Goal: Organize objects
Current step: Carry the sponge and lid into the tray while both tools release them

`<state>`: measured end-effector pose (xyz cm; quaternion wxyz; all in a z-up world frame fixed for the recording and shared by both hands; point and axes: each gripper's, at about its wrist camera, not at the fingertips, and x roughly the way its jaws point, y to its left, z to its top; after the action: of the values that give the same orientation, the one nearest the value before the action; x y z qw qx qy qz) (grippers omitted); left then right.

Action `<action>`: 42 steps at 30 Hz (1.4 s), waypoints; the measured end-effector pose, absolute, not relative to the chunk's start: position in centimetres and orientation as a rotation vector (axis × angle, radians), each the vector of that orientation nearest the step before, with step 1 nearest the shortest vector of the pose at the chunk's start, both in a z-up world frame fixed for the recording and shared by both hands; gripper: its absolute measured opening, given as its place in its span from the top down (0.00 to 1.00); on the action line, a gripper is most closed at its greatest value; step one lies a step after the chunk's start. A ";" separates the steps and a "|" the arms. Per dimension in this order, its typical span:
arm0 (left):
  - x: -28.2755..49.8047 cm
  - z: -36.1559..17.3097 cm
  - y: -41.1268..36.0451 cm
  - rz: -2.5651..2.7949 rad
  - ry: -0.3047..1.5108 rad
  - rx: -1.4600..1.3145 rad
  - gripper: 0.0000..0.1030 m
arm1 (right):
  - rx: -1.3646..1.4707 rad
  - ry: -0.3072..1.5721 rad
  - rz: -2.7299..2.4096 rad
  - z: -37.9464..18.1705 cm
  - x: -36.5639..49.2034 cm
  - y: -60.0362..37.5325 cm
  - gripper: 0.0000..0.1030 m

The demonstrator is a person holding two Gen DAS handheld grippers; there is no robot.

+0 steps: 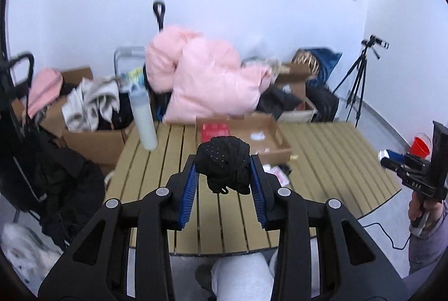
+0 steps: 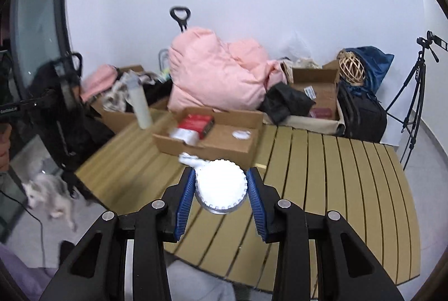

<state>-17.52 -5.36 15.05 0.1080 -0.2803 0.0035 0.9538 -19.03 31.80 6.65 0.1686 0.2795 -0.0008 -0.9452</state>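
My left gripper (image 1: 223,169) is shut on a rolled black fabric bundle (image 1: 224,161) and holds it above the slatted wooden table (image 1: 168,175). My right gripper (image 2: 221,186) is shut on a round white-lidded container (image 2: 221,186) above the table (image 2: 336,175). An open shallow cardboard box (image 1: 274,141) lies on the table beyond both; it holds a red packet (image 1: 215,130) and a small white item (image 1: 257,136). The box also shows in the right wrist view (image 2: 218,144), with the red packet (image 2: 196,123) inside. The right gripper appears far right in the left wrist view (image 1: 392,161).
A tall white bottle (image 1: 144,119) stands at the table's left back. Behind the table are a pink duvet (image 1: 207,77), cardboard boxes of clothes (image 1: 84,130) and a tripod (image 1: 361,77). Crumpled white paper (image 2: 191,159) lies by the box. A white dog (image 2: 50,194) is on the floor left.
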 end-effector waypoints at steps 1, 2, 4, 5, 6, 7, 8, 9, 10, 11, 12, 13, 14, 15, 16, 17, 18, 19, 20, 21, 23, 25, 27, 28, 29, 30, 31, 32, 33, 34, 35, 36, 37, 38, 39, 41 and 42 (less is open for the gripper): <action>-16.9 15.8 -5.1 2.816 0.025 -0.797 0.69 | 0.770 -0.021 -2.686 7.4 -18.2 31.9 0.60; -16.5 16.6 -4.8 2.827 0.042 -0.769 0.69 | 0.747 -0.041 -2.681 8.1 -17.5 32.0 0.60; -16.0 17.9 -3.6 2.842 0.095 -0.701 0.69 | 0.701 -0.075 -2.656 9.4 -15.9 32.0 0.60; -16.1 18.2 -2.9 2.842 0.130 -0.666 0.69 | 0.683 -0.079 -2.651 9.9 -15.2 32.1 0.60; -16.4 18.0 -2.4 2.835 0.138 -0.668 0.69 | 0.659 -0.063 -2.655 10.6 -14.5 32.0 0.60; -16.9 17.6 -2.0 2.820 0.137 -0.687 0.69 | 0.645 -0.045 -2.666 11.1 -14.3 31.8 0.60; -17.6 17.0 -1.5 2.789 0.128 -0.719 0.69 | 0.638 -0.035 -2.677 11.1 -14.1 31.7 0.60; -18.5 16.0 -0.9 2.755 0.117 -0.752 0.69 | 0.637 -0.027 -2.693 11.2 -14.2 31.6 0.60; -19.2 15.3 -0.5 2.737 0.114 -0.774 0.69 | 0.645 -0.031 -2.701 11.2 -14.5 31.5 0.60; -20.0 14.6 0.0 2.722 0.114 -0.799 0.69 | 0.655 -0.042 -2.699 11.0 -14.9 31.4 0.60; -21.2 13.7 0.5 2.699 0.111 -0.831 0.69 | 0.668 -0.049 -2.698 10.8 -15.4 31.3 0.60; -22.1 13.2 0.9 2.683 0.102 -0.854 0.69 | 0.687 -0.047 -2.697 10.5 -16.2 31.0 0.60; -23.3 12.8 1.3 2.666 0.088 -0.881 0.69 | 0.702 -0.040 -2.697 10.4 -17.0 30.8 0.60; -25.0 12.5 1.6 2.645 0.070 -0.913 0.69 | 0.718 -0.033 -2.698 10.5 -18.0 30.6 0.60; -27.4 12.3 2.0 2.626 0.050 -0.951 0.69 | 0.734 -0.022 -2.698 10.7 -19.3 30.2 0.60; -28.8 12.3 2.2 2.617 0.040 -0.977 0.69 | 0.744 -0.012 -2.693 11.0 -20.5 29.9 0.60; -31.2 12.3 2.6 2.601 0.021 -1.026 0.69 | 0.748 -0.001 -2.684 11.6 -21.8 29.5 0.60; -34.0 12.4 3.0 2.583 -0.003 -1.073 0.69 | 0.748 0.013 -2.669 12.3 -23.6 29.0 0.60; -35.9 12.4 3.3 2.579 -0.011 -1.099 0.69 | 0.750 0.025 -2.656 13.0 -25.3 28.6 0.60; -38.3 12.3 3.9 2.585 -0.014 -1.122 0.69 | 0.757 0.035 -2.647 13.6 -27.2 28.2 0.60; -42.6 11.3 5.2 2.594 -0.007 -1.133 0.69 | 0.800 0.044 -2.627 14.3 -32.4 27.2 0.60; -47.0 8.7 6.4 2.565 -0.039 -1.179 0.69 | 0.865 0.038 -2.607 13.5 -37.2 26.3 0.60; -52.0 4.0 7.9 2.513 -0.080 -1.290 0.69 | 0.987 0.026 -2.597 10.4 -43.4 25.2 0.60; -53.7 2.1 8.5 2.501 -0.089 -1.318 0.69 | 1.035 0.020 -2.585 8.8 -45.5 24.7 0.60; -55.3 0.1 8.9 2.500 -0.094 -1.341 0.69 | 1.112 0.013 -2.568 6.2 -48.3 24.1 0.60; -57.3 -2.4 9.4 2.499 -0.101 -1.358 0.69 | 1.171 0.011 -2.558 4.1 -50.3 23.8 0.60; -58.6 -4.2 9.6 2.491 -0.113 -1.381 0.69 | 1.235 0.024 -2.557 1.5 -52.8 23.3 0.60; -59.7 -5.7 9.7 2.483 -0.123 -1.409 0.69 | 1.290 0.041 -2.564 -0.8 -54.9 23.0 0.60; -61.1 -7.6 9.7 2.464 -0.150 -1.449 0.69 | 1.350 0.051 -2.580 -3.4 -57.0 22.9 0.60; -62.1 -8.6 9.7 2.450 -0.172 -1.475 0.67 | 1.381 0.040 -2.583 -5.1 -58.3 23.0 0.60; -63.0 -9.6 9.8 2.441 -0.187 -1.492 0.64 | 1.421 0.009 -2.570 -7.3 -60.0 23.1 0.60; -63.8 -10.4 9.8 2.442 -0.190 -1.509 0.62 | 1.451 -0.006 -2.569 -8.6 -61.3 23.1 0.60; -64.4 -10.9 9.8 2.453 -0.183 -1.516 0.57 | 1.483 -0.013 -2.580 -10.1 -62.6 23.3 0.60; -64.8 -11.1 9.8 2.460 -0.175 -1.513 0.48 | 1.512 -0.019 -2.581 -11.3 -63.6 23.5 0.59; -65.1 -11.2 9.5 2.464 -0.173 -1.496 0.42 | 1.545 -0.019 -2.577 -12.2 -64.5 23.7 0.56; -65.1 -10.7 9.1 2.477 -0.176 -1.443 0.30 | 1.565 -0.060 -2.571 -13.1 -65.3 24.3 0.55; -64.8 -10.3 8.9 2.490 -0.164 -1.414 0.28 | 1.540 -0.091 -2.569 -13.0 -65.4 24.6 0.51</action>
<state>-64.83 8.86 -10.30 0.1361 -0.4884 -0.0566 0.8601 -65.38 24.59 -13.03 0.0723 0.5126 -0.0304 -0.8551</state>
